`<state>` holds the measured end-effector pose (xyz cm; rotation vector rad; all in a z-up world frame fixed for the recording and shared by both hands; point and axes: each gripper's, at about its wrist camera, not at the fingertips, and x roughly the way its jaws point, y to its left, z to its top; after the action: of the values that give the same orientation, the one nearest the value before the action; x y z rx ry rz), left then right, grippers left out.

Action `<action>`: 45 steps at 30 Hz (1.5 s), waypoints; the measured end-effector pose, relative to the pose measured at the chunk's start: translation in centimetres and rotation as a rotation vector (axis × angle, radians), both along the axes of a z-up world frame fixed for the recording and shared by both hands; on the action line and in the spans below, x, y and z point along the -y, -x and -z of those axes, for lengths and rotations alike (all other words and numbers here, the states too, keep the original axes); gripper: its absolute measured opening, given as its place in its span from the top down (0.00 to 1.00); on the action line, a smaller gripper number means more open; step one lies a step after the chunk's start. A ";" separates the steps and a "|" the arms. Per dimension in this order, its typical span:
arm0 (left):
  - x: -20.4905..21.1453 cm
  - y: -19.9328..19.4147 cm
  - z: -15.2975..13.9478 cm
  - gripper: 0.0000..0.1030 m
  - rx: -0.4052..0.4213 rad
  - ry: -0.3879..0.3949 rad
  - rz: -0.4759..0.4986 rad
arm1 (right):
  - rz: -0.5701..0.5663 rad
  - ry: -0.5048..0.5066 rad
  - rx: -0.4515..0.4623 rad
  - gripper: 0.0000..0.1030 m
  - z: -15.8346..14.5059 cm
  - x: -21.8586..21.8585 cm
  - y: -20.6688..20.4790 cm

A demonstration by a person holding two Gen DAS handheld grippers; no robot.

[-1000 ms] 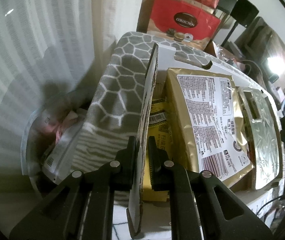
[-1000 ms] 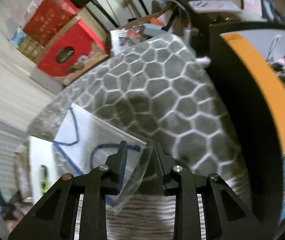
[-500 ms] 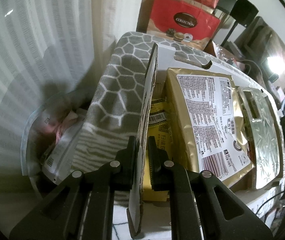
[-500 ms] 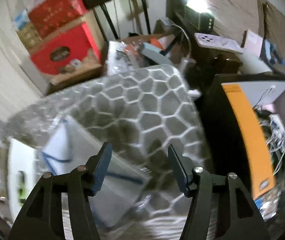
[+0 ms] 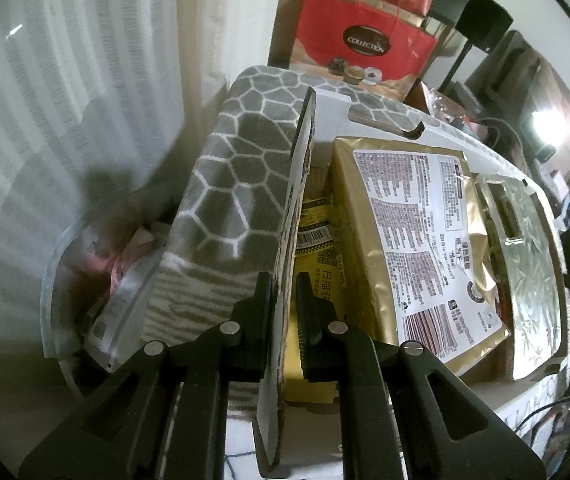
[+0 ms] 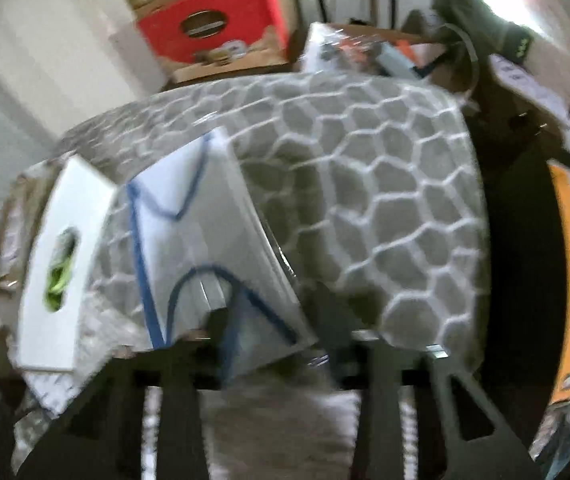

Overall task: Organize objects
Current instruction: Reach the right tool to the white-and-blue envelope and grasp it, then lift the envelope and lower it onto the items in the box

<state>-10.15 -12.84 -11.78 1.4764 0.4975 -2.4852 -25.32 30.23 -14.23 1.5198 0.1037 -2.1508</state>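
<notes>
Left gripper (image 5: 285,312) pinches the upright cardboard flap (image 5: 297,216) of a box, fingers closed on both faces. Gold packet (image 5: 413,240) and yellow box (image 5: 317,280) stand inside, beside the flap. Grey honeycomb blanket (image 5: 237,184) drapes outside. Right gripper (image 6: 273,328), blurred, jaws spread wide, holding nothing; clear bag (image 6: 205,256) lies on the blanket.
</notes>
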 end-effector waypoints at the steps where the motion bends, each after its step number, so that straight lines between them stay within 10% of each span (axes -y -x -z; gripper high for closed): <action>1: 0.0 0.0 0.0 0.90 -0.001 -0.001 -0.001 | -0.006 0.033 0.027 0.86 0.1 0.0 -0.3; 10: 0.0 0.1 0.1 0.90 -0.001 0.002 -0.001 | -0.014 0.284 0.185 0.85 1.2 0.3 -0.5; 26: -0.1 0.2 0.0 0.90 -0.002 0.002 -0.003 | -0.017 0.441 0.213 0.70 0.9 3.7 0.5; 31: -0.1 0.3 0.0 0.90 -0.002 -0.002 -0.003 | 0.025 0.364 0.143 0.96 0.3 4.1 0.3; 45: 0.0 0.3 -0.1 0.90 -0.003 -0.006 -0.007 | -0.110 0.191 -0.258 0.98 -11.3 8.4 -4.9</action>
<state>-10.45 -12.84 -11.73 1.4704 0.5100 -2.4835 -20.39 21.81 -2.97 1.1021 0.0653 -2.1886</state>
